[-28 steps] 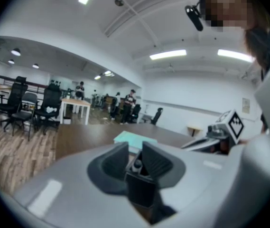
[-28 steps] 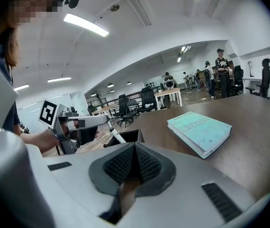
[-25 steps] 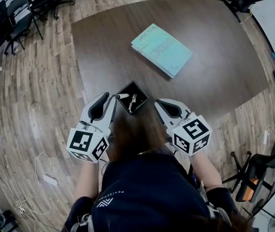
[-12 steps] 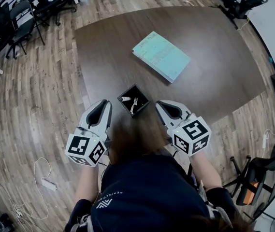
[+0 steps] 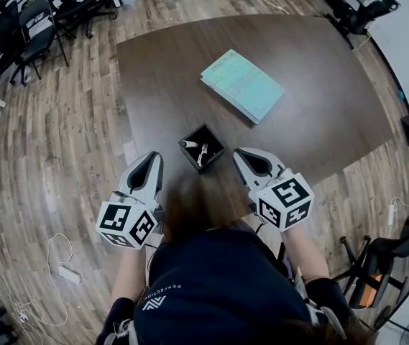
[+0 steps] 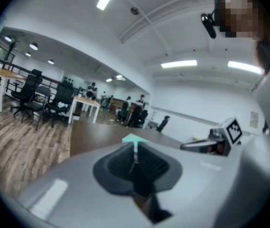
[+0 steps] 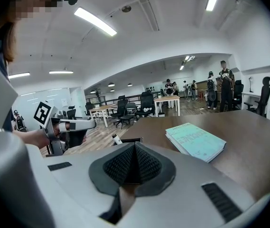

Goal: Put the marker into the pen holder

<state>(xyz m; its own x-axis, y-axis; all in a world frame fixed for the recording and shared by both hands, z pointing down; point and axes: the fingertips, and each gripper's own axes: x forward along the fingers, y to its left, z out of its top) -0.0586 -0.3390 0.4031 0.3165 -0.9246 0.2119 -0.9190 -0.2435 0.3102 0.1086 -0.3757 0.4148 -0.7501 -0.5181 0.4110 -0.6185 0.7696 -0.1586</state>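
Two-handed, hovering just off the near edge of the table [image 5: 312, 85], holding the left gripper [image 5: 153, 158] and the right gripper [image 5: 239, 152] on either side of the holder [image 5: 217, 141], tips aimed out across the tabletop. Showing both pairs of jaws pressed fully together in the gripper views, ribbed pads meeting along a thin seam, gripping nothing at all.

Finding the marker [image 5: 188, 144] already inside the holder, tucked at its left corner. Placing it between the two grippers and a little beyond their tips, touching neither, somewhat nearer the left gripper than the right. Leaning rather than standing straight: long axis running from deep in the holder up and out toward the left gripper's side, white end poking over the rim and pointing left, lower end hidden inside the black walls. Catching the same tilt in the right gripper view, with the white end rising just past the rim and slanting leftward, ahead of the closed jaws and slightly to their left.

Sharing the holder with a second small pale item [image 5: 203, 151], too small to name. Spotting a teal book [image 5: 242, 85] lying flat farther out on the table, well apart from the holder and from both grippers. Glimpsing office chairs [image 5: 24, 20] standing on the wooden floor [image 5: 39, 157] beyond the table's far left corner.
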